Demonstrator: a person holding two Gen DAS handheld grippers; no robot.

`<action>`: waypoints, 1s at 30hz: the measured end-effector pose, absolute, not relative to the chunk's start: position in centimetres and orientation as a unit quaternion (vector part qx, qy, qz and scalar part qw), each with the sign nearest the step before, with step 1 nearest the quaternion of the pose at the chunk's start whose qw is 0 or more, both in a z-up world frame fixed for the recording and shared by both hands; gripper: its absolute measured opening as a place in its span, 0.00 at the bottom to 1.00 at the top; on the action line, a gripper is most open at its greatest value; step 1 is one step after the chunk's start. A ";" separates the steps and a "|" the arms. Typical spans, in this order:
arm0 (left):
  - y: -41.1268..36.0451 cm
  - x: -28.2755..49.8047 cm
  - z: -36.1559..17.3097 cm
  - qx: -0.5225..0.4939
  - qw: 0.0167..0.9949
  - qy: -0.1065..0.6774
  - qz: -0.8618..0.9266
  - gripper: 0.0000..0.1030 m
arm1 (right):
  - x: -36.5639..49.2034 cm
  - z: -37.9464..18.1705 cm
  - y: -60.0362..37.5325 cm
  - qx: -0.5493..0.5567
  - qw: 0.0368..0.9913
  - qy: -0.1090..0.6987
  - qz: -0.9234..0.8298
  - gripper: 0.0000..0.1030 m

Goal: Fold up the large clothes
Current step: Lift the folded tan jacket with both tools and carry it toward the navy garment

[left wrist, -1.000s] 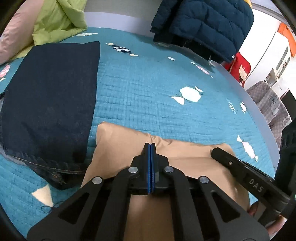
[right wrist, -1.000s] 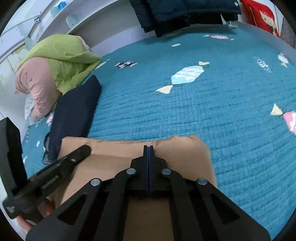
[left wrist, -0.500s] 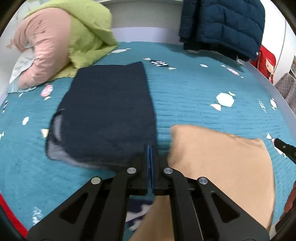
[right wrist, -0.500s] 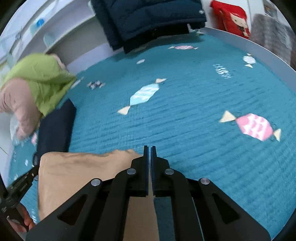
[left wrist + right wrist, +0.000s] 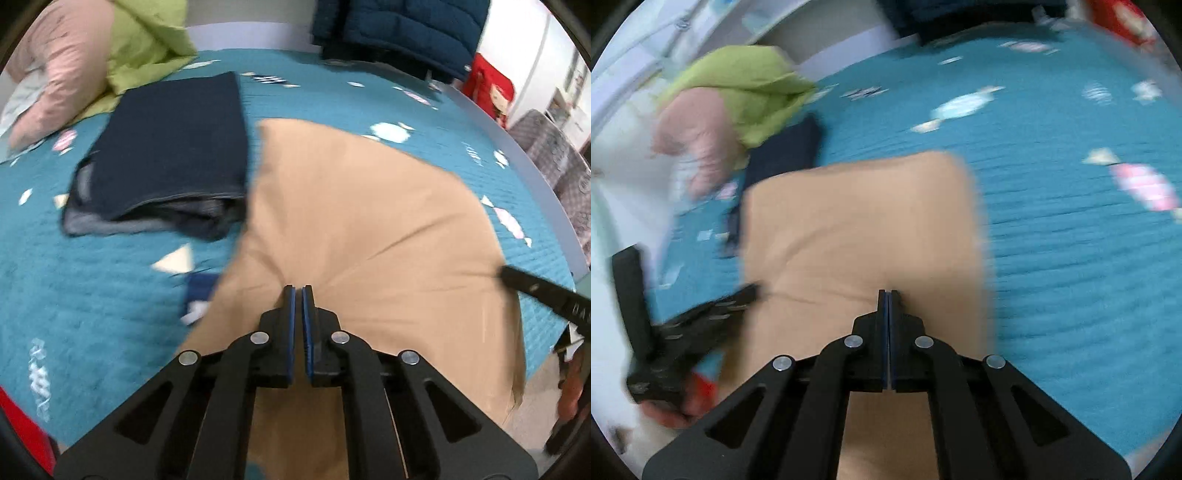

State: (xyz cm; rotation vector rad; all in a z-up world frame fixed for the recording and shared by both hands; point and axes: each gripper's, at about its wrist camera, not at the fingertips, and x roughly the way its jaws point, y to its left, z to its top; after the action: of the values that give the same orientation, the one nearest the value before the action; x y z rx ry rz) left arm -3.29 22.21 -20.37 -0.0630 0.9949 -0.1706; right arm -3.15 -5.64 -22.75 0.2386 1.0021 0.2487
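The tan cloth (image 5: 362, 221) is spread on the blue bed (image 5: 92, 295), just beside the folded dark jeans (image 5: 166, 147). Its near edge is pinched by the left gripper (image 5: 298, 291) and by the right gripper (image 5: 888, 295), both closed tight on it.

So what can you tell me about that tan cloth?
The tan cloth is plain, soft-looking fabric, folded to a rough rectangle with creases fanning from where it is pinched. It lies on the teal bedspread, its near edge hanging off the bed. The left gripper and the right gripper are each shut on it. Its left edge meets the folded jeans.
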 end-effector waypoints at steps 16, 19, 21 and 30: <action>19.7 -7.8 -20.0 -0.022 0.830 0.533 -0.162 0.10 | -5.5 -25.3 -3.0 0.136 0.727 0.612 0.281 0.05; 21.9 -8.1 -20.6 -0.037 0.828 0.542 -0.140 0.10 | -5.7 -27.0 -6.0 0.158 0.713 0.640 0.238 0.00; 23.6 -8.6 -20.3 -0.020 0.835 0.541 -0.103 0.10 | -6.0 -26.6 -8.1 0.184 0.716 0.636 0.220 0.00; 26.9 -6.8 -16.7 -0.024 0.863 0.502 -0.054 0.70 | -3.4 -24.4 -12.3 0.205 0.756 0.600 0.164 0.62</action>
State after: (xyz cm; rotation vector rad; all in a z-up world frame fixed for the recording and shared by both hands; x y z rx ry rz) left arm -6.84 26.86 -16.67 -0.0494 1.0520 -0.1127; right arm -3.45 -12.27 -24.39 0.4479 1.3076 0.3584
